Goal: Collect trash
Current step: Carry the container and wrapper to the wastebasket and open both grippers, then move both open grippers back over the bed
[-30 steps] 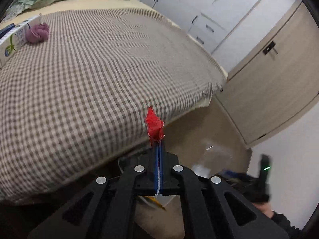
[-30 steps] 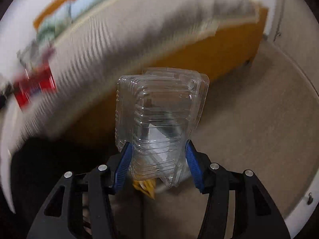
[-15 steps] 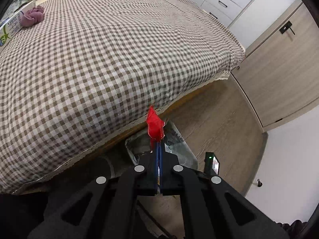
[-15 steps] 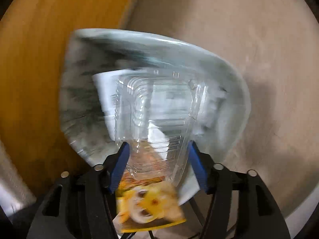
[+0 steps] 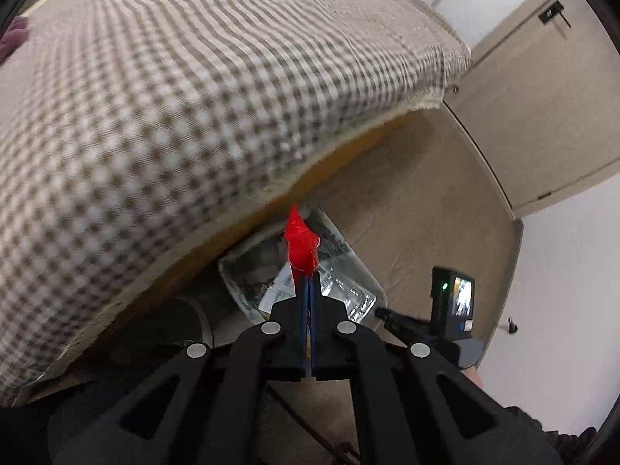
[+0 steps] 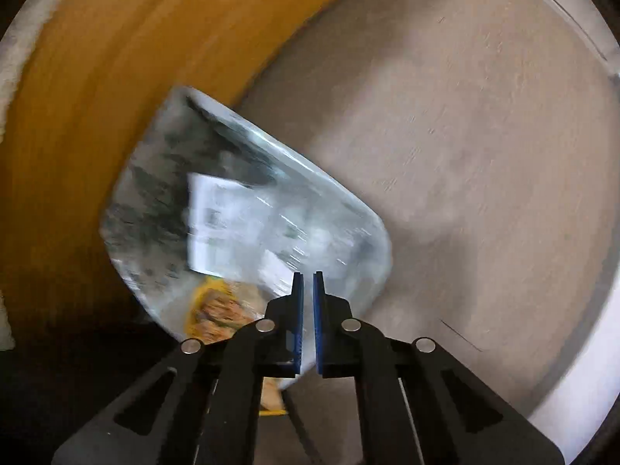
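Observation:
My left gripper (image 5: 306, 276) is shut on a crumpled red wrapper (image 5: 300, 242), which sticks up past the fingertips, above a bin with a clear liner (image 5: 364, 275) on the floor beside the bed. My right gripper (image 6: 308, 277) points down over the same bin (image 6: 348, 201); its jaws are closing, a thin slit apart, with nothing between them. In the bin lie a white paper (image 6: 217, 224), a yellow snack packet (image 6: 217, 306) and a blurred clear plastic clamshell (image 6: 306, 232). The back of the right gripper's camera (image 5: 453, 302) shows in the left wrist view.
A bed with a brown checked cover (image 5: 193, 97) fills the left, and its orange-brown side (image 6: 97, 97) runs close behind the bin. Pale wood floor (image 6: 465, 155) lies to the right. Beige wardrobe doors (image 5: 542, 97) stand beyond the bed's corner. A purple cloth (image 5: 11, 38) lies on the bed.
The right gripper came down over the bin, let the clear clamshell go into it, and its jaws came together. The left gripper sank towards the bin, still holding the red wrapper.

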### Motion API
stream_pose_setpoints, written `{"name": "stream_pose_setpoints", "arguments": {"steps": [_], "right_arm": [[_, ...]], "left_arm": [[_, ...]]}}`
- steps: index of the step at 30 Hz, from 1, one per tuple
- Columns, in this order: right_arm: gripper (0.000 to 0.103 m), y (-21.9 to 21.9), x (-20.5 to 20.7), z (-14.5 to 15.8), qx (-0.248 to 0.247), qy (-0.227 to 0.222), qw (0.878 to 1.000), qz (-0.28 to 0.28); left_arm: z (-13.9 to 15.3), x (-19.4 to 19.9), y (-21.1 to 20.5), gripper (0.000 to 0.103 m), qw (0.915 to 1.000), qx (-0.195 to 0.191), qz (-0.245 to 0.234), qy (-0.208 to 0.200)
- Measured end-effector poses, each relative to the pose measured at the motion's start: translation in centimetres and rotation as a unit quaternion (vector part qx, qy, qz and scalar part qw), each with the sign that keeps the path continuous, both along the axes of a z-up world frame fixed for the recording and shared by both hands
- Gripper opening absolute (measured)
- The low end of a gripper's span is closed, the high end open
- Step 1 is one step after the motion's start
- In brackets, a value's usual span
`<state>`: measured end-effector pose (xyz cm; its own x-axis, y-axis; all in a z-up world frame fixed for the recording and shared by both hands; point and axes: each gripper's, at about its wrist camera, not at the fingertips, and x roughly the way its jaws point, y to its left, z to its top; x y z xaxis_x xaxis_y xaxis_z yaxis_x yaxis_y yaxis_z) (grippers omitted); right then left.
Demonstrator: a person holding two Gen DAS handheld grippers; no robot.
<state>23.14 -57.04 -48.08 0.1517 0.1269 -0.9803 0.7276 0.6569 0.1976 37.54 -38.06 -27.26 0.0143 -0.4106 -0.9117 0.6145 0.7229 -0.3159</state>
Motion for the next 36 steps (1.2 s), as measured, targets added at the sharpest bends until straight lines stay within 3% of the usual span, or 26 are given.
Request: {"name": "stream_pose_setpoints", "arguments": {"steps": [2, 7, 10, 15, 17, 19, 20, 22, 24, 30, 36], "right_arm": [[0.005, 0.9, 1.2, -1.1, 0.006, -0.004, 0.999, 0.037], [0.005, 1.2, 1.1, -6.2, 0.031, 0.059, 0.997, 0.029], [0.005, 1.4, 0.8, -5.4, 0.023, 0.051, 0.998, 0.041], [0.005, 0.8, -0.1, -2.1, 0.025, 0.007, 0.999, 0.03], [0.006, 0.4, -0.4, -1.0, 0.031, -0.009, 0.999, 0.023], [0.007, 0.1, -0.6, -0.2, 0.029, -0.022, 0.999, 0.02], [0.01, 0.0, -0.6, 0.1, 0.024, -0.025, 0.999, 0.021], [0.018, -0.3, -0.9, 0.6, 0.013, -0.028, 0.999, 0.022], [0.027, -0.5, -1.3, 0.6, 0.01, -0.024, 0.999, 0.023], [0.03, -1.4, -2.6, -0.1, 0.013, -0.01, 1.0, 0.016], [0.03, -1.3, -1.8, 0.9, 0.013, -0.018, 0.999, 0.025]], "left_arm": [[-1.3, 0.0, -1.0, 0.0, 0.9998, 0.014, -0.007, 0.008], [-3.1, 0.1, -2.1, 0.0, 0.999, 0.028, -0.013, 0.031], [-4.7, 0.2, -2.9, 0.0, 0.9982, 0.044, -0.02, 0.034], [-9.9, 0.3, -7.1, 0.0, 0.9917, 0.087, -0.054, 0.078], [-11.6, 0.0, -9.3, 0.0, 0.988, 0.109, -0.077, 0.078], [-13.1, -0.3, -11.3, 0.001, 0.9879, 0.107, -0.086, 0.073], [-13.8, -0.4, -11.7, 0.004, 0.9884, 0.106, -0.082, 0.071], [-15.6, -0.2, -12.3, 0.044, 0.9886, 0.128, -0.058, 0.053], [-16.6, 0.0, -12.0, 0.051, 0.9899, 0.124, -0.035, 0.059], [-14.3, 0.0, -11.1, 0.057, 0.9878, 0.146, -0.05, 0.024], [-11.2, -0.5, -8.9, 0.057, 0.99, 0.129, -0.046, 0.034]]}}
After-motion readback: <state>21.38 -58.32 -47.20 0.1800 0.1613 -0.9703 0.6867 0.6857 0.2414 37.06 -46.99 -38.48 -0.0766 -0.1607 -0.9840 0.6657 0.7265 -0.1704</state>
